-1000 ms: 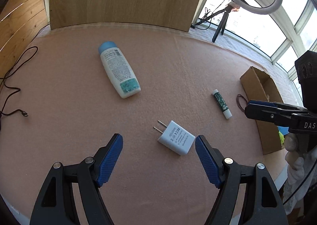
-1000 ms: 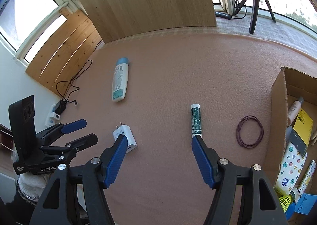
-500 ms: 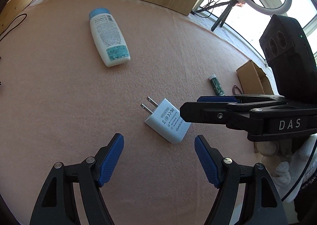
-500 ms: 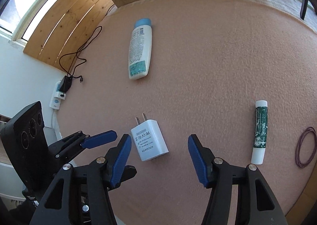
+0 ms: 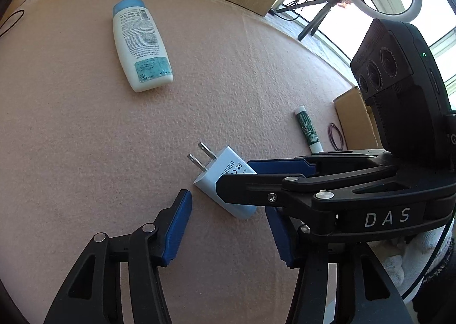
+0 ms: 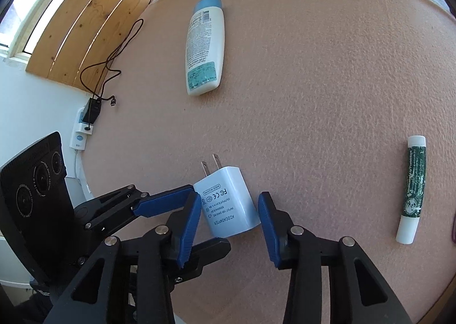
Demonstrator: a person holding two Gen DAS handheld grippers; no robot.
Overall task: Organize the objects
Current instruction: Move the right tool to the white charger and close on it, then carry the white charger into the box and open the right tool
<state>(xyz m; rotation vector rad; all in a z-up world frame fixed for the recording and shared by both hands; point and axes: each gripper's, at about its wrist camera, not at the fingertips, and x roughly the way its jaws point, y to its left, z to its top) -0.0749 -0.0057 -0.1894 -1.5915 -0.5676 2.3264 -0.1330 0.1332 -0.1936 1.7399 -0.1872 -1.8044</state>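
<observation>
A white two-pin power adapter (image 6: pixel 228 204) lies flat on the pink felt table (image 6: pixel 327 81). My right gripper (image 6: pixel 229 224) straddles it, blue pads close beside both its long sides, jaws closing, and I see no firm press. In the left wrist view the right gripper (image 5: pixel 232 175) reaches in from the right over the adapter (image 5: pixel 219 173). My left gripper (image 5: pixel 229 227) sits just short of the adapter's near end, jaws closing with nothing gripped. One of its blue fingers (image 6: pixel 162 204) points at the adapter's left edge.
A white bottle with a blue cap (image 6: pixel 205 44) lies farther back. A green and white tube (image 6: pixel 413 193) and a purple hair tie (image 5: pixel 336 136) lie to the right, beside a cardboard box (image 5: pixel 356 121). A cable and power strip (image 6: pixel 88 113) sit off the left edge.
The right gripper swung left from the tube to the adapter and came down around it. The left gripper dropped closer too. Both pairs of jaws have narrowed.
</observation>
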